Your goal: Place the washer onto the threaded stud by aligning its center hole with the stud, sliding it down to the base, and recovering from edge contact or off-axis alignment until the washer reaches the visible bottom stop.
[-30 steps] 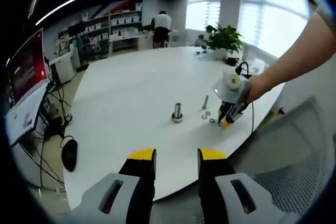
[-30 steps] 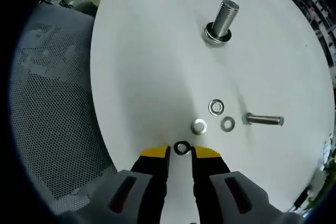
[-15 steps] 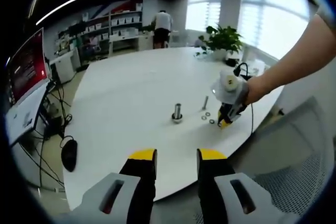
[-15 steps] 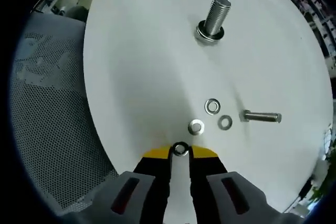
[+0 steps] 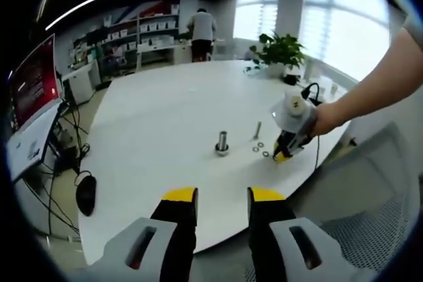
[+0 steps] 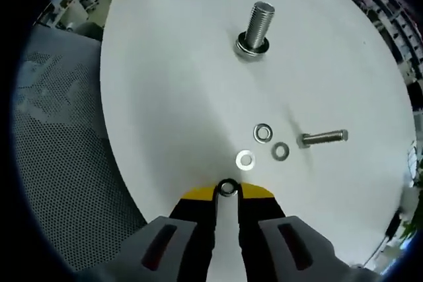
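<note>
Three loose washers (image 6: 263, 132) on white round table (image 6: 165, 97), right tongs (image 6: 227, 191) pinching washer (image 6: 228, 187), left tongs (image 5: 222, 197) spread

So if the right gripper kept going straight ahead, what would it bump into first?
Probably the loose washer just ahead of the right gripper, which already pinches a dark washer. The upright stud lies farther on; depth is hard to judge.

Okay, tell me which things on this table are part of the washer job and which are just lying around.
Part of the job:
- dark washer between the right gripper tips
- upright threaded stud
- washer at the stud's base

Just lying about:
- three loose washers on the white table
- bolt lying flat
- potted plant
</note>
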Motion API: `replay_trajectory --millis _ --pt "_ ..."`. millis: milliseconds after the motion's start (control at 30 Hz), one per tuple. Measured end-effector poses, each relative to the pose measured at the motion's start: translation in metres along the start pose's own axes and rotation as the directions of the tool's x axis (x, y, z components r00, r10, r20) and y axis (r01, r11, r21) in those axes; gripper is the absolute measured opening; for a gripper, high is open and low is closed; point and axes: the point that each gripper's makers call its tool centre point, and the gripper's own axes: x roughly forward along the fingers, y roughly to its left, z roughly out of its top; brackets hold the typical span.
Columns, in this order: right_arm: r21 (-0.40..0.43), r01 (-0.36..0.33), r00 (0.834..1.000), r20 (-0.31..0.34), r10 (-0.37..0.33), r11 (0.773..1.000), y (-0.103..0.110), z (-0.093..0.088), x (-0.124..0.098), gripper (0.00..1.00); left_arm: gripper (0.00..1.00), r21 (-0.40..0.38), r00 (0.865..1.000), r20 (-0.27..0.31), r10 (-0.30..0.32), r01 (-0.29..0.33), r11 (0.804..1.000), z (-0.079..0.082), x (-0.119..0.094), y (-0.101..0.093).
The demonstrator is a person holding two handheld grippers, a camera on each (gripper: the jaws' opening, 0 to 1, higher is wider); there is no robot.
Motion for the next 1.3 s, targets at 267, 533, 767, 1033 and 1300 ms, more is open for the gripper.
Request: replay_trajectory --millis 267,533,767,1033,1300 --pt "0.005 0.008 1.0 0.025 -0.008 1.0 0.0 0.001 -0.001 0.13 0.28 -0.001 1.0 -0.005 -0.002 0.002 1.0 -0.001 0.0 -0.001" --pt "0.076 0.005 0.998 0.054 -0.009 0.997 -0.009 0.0 -0.012 0.13 0.28 0.001 1.0 -0.009 -0.005 0.005 1.0 -0.002 0.0 -0.001" --pt "0.124 0.032 0.993 0.11 -0.046 0.992 -0.033 0.013 -0.03 0.13 0.28 -0.001 1.0 -0.005 -0.005 0.005 1.0 -0.001 0.0 -0.001" --pt "0.169 0.055 0.985 0.152 -0.081 0.984 -0.065 0.034 -0.047 0.13 0.28 -0.003 1.0 -0.007 -0.007 0.007 1.0 -0.001 0.0 -0.001" --pt "0.142 0.1 0.976 0.181 -0.125 0.985 -0.078 0.051 -0.052 0.13 0.28 -0.008 1.0 -0.007 -0.002 0.002 1.0 -0.002 0.0 0.0"
